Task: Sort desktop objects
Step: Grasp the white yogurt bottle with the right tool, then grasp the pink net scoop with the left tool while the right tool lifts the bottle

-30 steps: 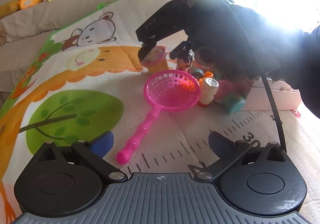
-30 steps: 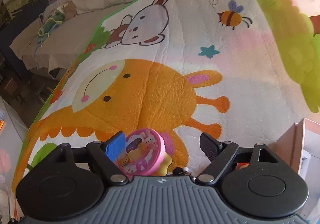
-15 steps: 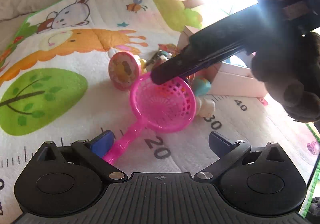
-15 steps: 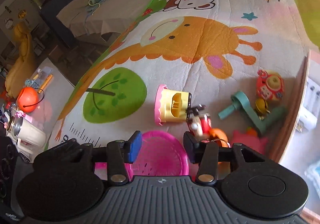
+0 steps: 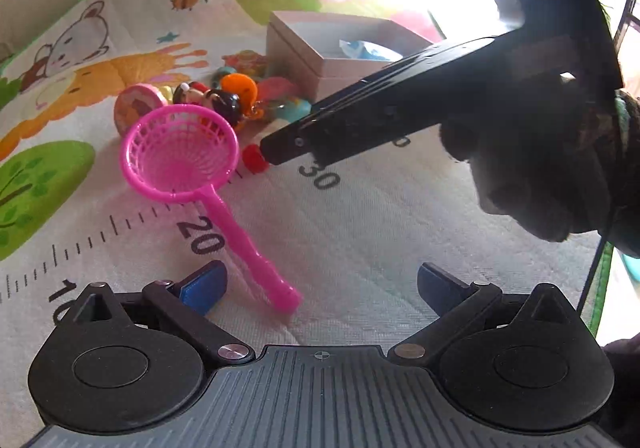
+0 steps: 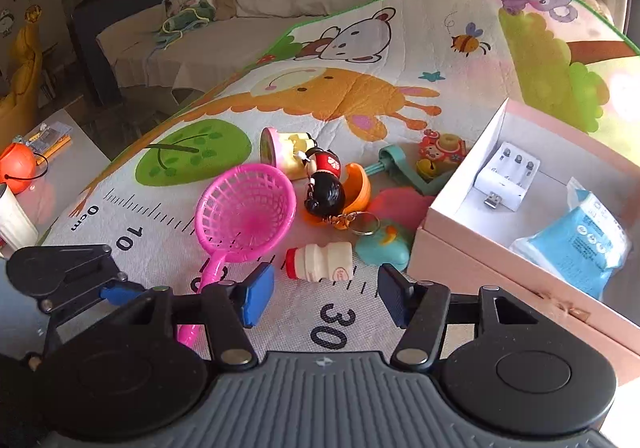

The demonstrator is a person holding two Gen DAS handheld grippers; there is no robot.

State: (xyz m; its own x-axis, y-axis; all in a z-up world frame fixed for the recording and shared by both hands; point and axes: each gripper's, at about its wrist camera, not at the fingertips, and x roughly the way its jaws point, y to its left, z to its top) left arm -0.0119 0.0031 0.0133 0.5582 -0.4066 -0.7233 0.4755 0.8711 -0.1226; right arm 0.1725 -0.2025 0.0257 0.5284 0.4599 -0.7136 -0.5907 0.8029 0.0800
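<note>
On the play mat (image 6: 472, 59), beside the near wall of the pink box (image 6: 472, 272), the right gripper (image 6: 326, 298) hung over the small white bottle (image 6: 320, 260), which lay on its side by the mat's printed ruler with its red cap pointing left. Its jaws were opening and stood at a middling width with nothing between them; the bottle lay just ahead of the blue pads (image 6: 256, 298), untouched. The left gripper (image 5: 320, 288) was spread wide and empty, the handle end of the pink strainer (image 5: 180, 151) lying on the mat near its left pad. The rest of the clutter sat in a loose heap between the strainer and the box: a doll keychain (image 6: 324, 183), an orange shell piece (image 6: 358, 183), a yellow cup with a pink lid (image 6: 286, 151) on its side, a teal toy (image 6: 384, 248), and others further back. 2 items already lay in the box, a white charger (image 6: 506, 179) and a blue packet (image 6: 580, 232). By my reading, the step in hand was picking the next piece to sort, most likely the bottle. The next move would call for lowering the pads to either side of the bottle's body, squeezing across its narrow width so it would not roll, then lifting it over the box wall. The keychain ring lay close enough to snag.
</note>
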